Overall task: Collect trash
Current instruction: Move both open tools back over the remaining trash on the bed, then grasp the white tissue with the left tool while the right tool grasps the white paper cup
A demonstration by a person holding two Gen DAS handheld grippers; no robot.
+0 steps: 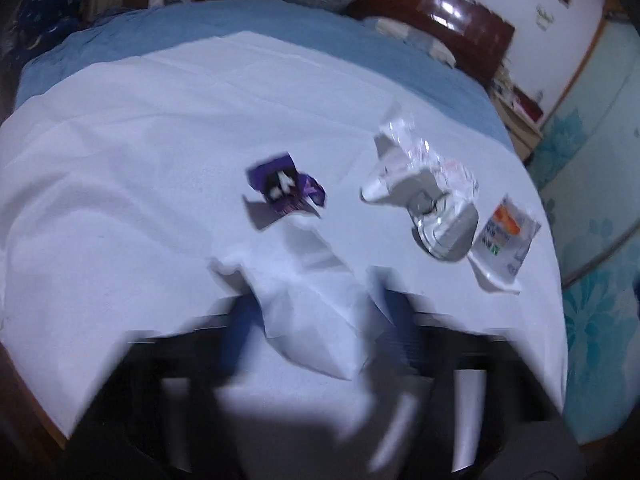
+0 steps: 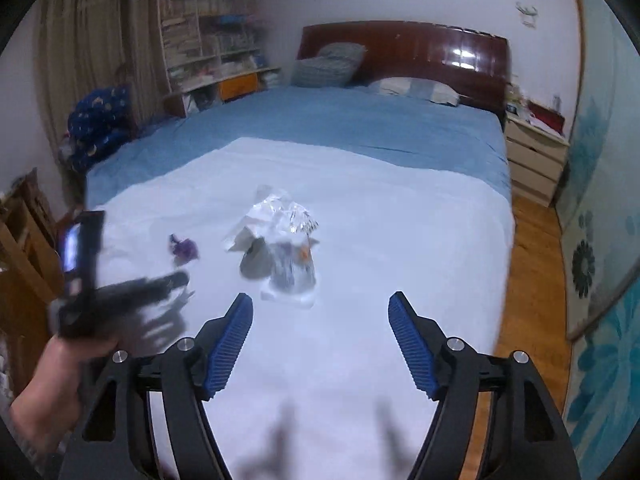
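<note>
My left gripper [image 1: 316, 300] is shut on a crumpled white paper [image 1: 308, 296] and holds it above the white sheet [image 1: 120, 168]; the view is motion-blurred. Beyond it lie a purple wrapper [image 1: 286, 188], a crumpled silver foil bag [image 1: 424, 192] and a white packet with orange print [image 1: 504, 240]. In the right wrist view my right gripper [image 2: 320, 308] is open and empty over the sheet [image 2: 400, 240], short of the foil bag [image 2: 276, 228], the packet [image 2: 294, 268] and the purple wrapper [image 2: 184, 248]. The left gripper [image 2: 120, 292] shows blurred at the left.
The white sheet covers the foot of a bed with a blue cover [image 2: 340, 128], pillows and a dark headboard [image 2: 404, 52]. A nightstand [image 2: 532, 160] and wood floor [image 2: 532, 264] are on the right, bookshelves [image 2: 212, 40] at the back left.
</note>
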